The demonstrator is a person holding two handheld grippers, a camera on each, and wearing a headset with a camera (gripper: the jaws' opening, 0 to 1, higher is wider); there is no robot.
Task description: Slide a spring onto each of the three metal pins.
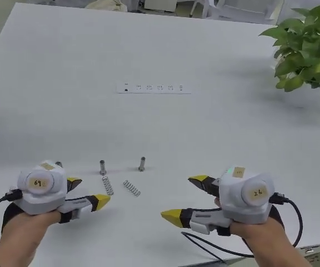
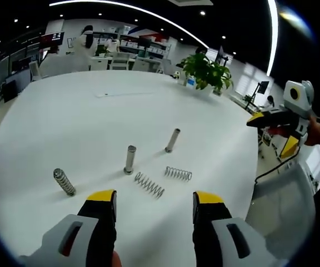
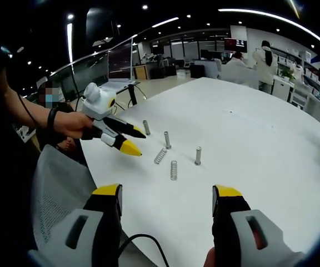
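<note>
Three metal pins stand upright on the white table (image 1: 160, 128). The left pin (image 2: 64, 181) wears a spring and is half hidden behind my left gripper in the head view. The middle pin (image 1: 102, 167) (image 2: 130, 159) and the right pin (image 1: 142, 163) (image 2: 172, 140) are bare. Two loose springs (image 1: 108, 185) (image 1: 131, 188) lie flat just in front of them, also seen as springs (image 2: 149, 184) (image 2: 178, 173). My left gripper (image 1: 88, 191) (image 2: 154, 196) is open and empty, left of the springs. My right gripper (image 1: 185, 198) (image 3: 167, 191) is open and empty, to their right.
A white power strip (image 1: 154, 88) lies flat farther back on the table. A green plant (image 1: 310, 44) stands at the far right. A black cable (image 1: 204, 245) trails from the right gripper near the table's front edge. A mesh chair (image 3: 60, 183) sits beside the table.
</note>
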